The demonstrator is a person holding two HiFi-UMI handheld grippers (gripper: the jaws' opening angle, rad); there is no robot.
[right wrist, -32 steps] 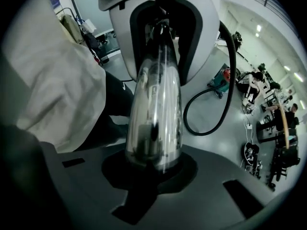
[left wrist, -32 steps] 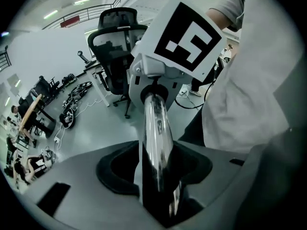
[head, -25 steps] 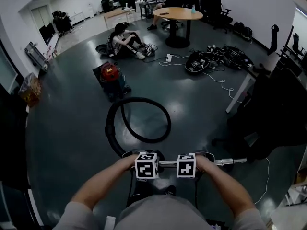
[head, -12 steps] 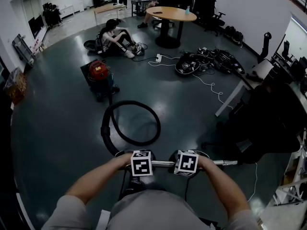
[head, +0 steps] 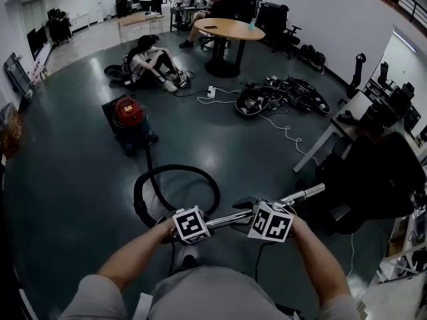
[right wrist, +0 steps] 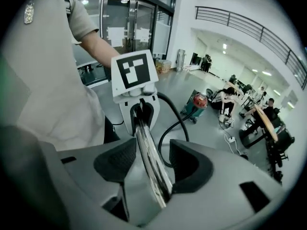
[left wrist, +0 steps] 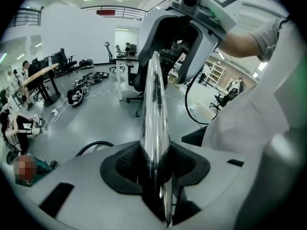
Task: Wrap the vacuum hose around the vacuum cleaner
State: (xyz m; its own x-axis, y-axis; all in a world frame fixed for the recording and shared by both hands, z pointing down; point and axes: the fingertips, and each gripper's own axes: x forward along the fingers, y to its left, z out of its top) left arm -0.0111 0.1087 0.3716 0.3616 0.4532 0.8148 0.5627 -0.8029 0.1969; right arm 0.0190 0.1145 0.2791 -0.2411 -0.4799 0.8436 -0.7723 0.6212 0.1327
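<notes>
The red vacuum cleaner stands on the dark floor, far ahead on the left. Its black hose runs toward me in one open loop. The hose ends in a chrome wand, which slants up to the right. My left gripper is shut on the wand, both pads pressing it. My right gripper has just been opening. The wand lies between its jaws, with a gap at the left pad. The right gripper view also shows the vacuum cleaner and the hose.
A person sits on the floor behind the vacuum cleaner. Further back is a round wooden table with people at it. Piled cables and bags lie at the right. A white-legged desk and a black chair stand near my right side.
The wand lay level across both grippers; now its right end points up and away. Both grippers have shifted and rolled, and the right gripper's jaws have come apart around the wand.
</notes>
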